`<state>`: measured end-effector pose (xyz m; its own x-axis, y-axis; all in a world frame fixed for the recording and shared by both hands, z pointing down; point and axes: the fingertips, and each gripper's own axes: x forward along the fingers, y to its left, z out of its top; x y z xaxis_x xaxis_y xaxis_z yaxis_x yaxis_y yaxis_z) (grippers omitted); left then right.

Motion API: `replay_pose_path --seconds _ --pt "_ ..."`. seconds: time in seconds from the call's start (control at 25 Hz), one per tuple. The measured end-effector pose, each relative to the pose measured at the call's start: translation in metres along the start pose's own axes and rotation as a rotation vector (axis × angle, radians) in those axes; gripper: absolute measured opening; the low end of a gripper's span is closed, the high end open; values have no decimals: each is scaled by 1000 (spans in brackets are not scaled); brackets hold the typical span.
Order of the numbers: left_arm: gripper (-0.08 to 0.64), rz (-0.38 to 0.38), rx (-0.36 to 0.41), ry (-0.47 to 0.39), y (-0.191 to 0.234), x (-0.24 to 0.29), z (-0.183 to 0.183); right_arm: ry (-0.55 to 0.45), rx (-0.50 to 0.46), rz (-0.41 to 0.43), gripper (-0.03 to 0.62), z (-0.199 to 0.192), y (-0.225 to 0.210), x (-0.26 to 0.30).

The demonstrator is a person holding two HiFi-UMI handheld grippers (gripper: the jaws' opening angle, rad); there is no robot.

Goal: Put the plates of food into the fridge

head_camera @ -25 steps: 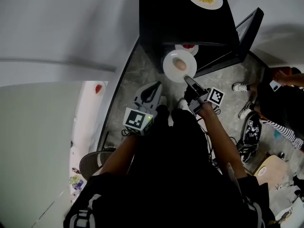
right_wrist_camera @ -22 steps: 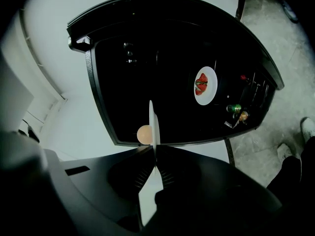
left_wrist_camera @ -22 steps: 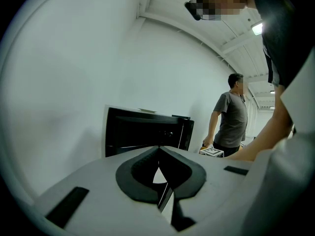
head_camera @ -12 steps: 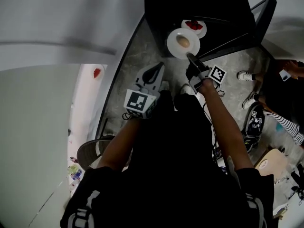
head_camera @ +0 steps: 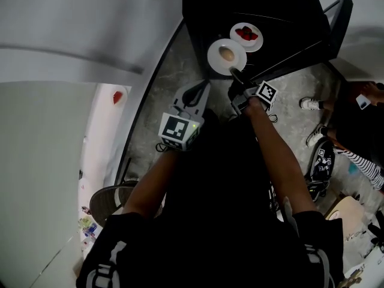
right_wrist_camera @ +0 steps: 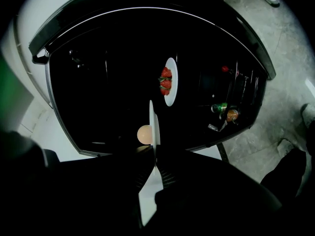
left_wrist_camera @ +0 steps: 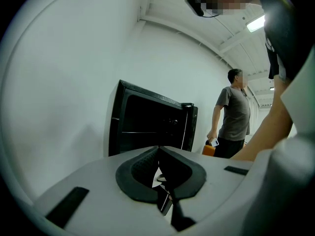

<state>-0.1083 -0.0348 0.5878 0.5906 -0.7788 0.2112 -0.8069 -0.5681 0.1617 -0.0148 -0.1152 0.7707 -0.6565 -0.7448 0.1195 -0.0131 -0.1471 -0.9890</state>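
My right gripper (head_camera: pixel 233 72) is shut on the near rim of a white plate (head_camera: pixel 227 54) that carries a round tan piece of food (head_camera: pixel 227 54). In the right gripper view this plate (right_wrist_camera: pixel 154 124) shows edge-on at the mouth of the open black fridge (right_wrist_camera: pixel 98 82). Another white plate with strawberries (right_wrist_camera: pixel 169 81) rests on a shelf inside, just beyond it. My left gripper (head_camera: pixel 200 89) hangs shut and holds nothing, left of the right one and short of the fridge (left_wrist_camera: pixel 147 127).
The fridge door (head_camera: pixel 333 26) stands open to the right, with cans on its shelf (right_wrist_camera: pixel 224 110). A white wall (head_camera: pixel 72 35) runs along the left. A person (left_wrist_camera: pixel 235 114) stands right of the fridge, with shoes (head_camera: pixel 311 104) on the grey floor.
Both grippers have sunk. The held plate has come down in front of the fridge opening, beside the strawberry plate. The plate of yellow food on the fridge top has left the head view.
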Motion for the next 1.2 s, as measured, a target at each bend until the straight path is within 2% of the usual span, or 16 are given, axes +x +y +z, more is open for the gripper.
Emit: replay_pose_path --seconds 0.2,0.36,0.56,0.76,1.0,1.2 --pt "21 14 -18 -17 11 -1 -19 23 -13 -17 32 0 -29 6" --pt "20 23 -28 9 22 8 -43 28 2 -23 32 -1 -57 5" --pt "21 16 -40 16 24 21 -53 25 17 -44 32 3 -88 0" --pt "20 10 -40 -22 25 29 -52 -17 46 -94 32 23 -137 -3" --pt "20 21 -42 -10 33 33 -72 -58 34 -140 32 56 -194 7" --pt "20 15 -20 -71 29 44 -80 -104 60 -122 32 76 -236 23"
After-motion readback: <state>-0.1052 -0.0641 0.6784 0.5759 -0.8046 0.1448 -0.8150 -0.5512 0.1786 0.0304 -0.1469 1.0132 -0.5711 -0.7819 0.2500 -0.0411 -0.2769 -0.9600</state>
